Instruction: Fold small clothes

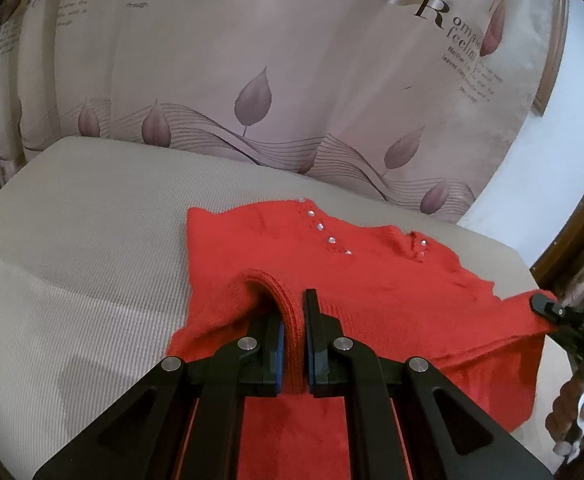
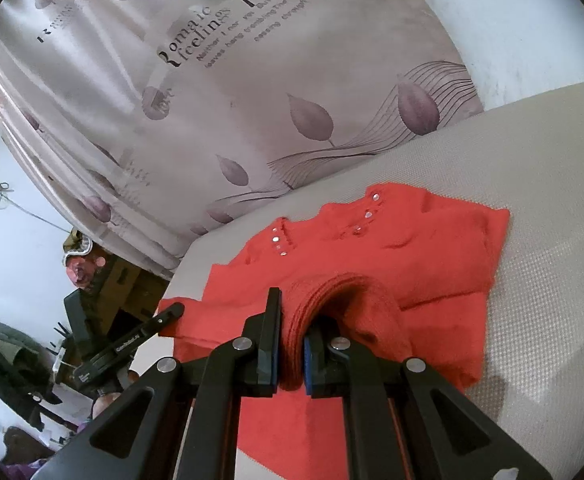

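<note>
Left gripper (image 1: 294,340): jaws nearly together, clamped on a ribbed fold of the red sweater (image 1: 372,280); the knit bulges up in a loop between the blue pads.
Right gripper (image 2: 292,344): likewise narrow, pinching a bunched ribbed edge of the same garment, which humps over the right-hand finger.
Each gripper seen from the other: the right one shows at the sweater's right edge in the left wrist view, with a hand (image 1: 576,416) on its grip; the left one shows at the garment's left corner in the right wrist view.
Sweater: spread over the beige cushion (image 1: 91,240), its neckline with shiny studs (image 1: 332,239) toward the far edge, the near part lifted by both grips.
Cushion: ribbed fabric, bare to the left of the garment.
Behind: curtain (image 1: 292,80) printed with leaves and lettering, hanging just beyond the far edge.
</note>
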`<state>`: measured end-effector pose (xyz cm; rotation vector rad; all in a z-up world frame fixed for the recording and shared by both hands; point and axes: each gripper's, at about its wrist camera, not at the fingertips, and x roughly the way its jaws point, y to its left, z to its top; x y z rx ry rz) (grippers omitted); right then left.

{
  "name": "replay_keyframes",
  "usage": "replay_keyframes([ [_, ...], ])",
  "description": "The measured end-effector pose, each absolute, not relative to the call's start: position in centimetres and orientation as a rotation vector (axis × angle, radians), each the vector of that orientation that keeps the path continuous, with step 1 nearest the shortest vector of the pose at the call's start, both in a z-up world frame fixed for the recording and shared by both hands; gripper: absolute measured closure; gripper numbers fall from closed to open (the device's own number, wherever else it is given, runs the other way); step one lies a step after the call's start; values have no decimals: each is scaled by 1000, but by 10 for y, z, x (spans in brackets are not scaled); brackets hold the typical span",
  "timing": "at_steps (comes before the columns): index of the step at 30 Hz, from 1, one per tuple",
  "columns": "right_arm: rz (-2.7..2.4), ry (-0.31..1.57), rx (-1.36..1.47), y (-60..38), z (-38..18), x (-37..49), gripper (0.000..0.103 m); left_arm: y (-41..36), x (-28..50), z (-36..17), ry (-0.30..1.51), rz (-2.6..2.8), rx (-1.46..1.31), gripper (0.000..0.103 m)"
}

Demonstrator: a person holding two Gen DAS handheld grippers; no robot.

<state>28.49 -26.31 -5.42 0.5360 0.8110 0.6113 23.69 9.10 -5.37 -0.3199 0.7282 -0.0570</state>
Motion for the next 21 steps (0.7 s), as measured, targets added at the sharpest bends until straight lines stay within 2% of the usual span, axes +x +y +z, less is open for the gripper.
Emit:
replay_keyframes([
  [21, 569, 844, 510, -262, -72, 320, 95, 85, 275, -62, 741, -29, -249, 94],
])
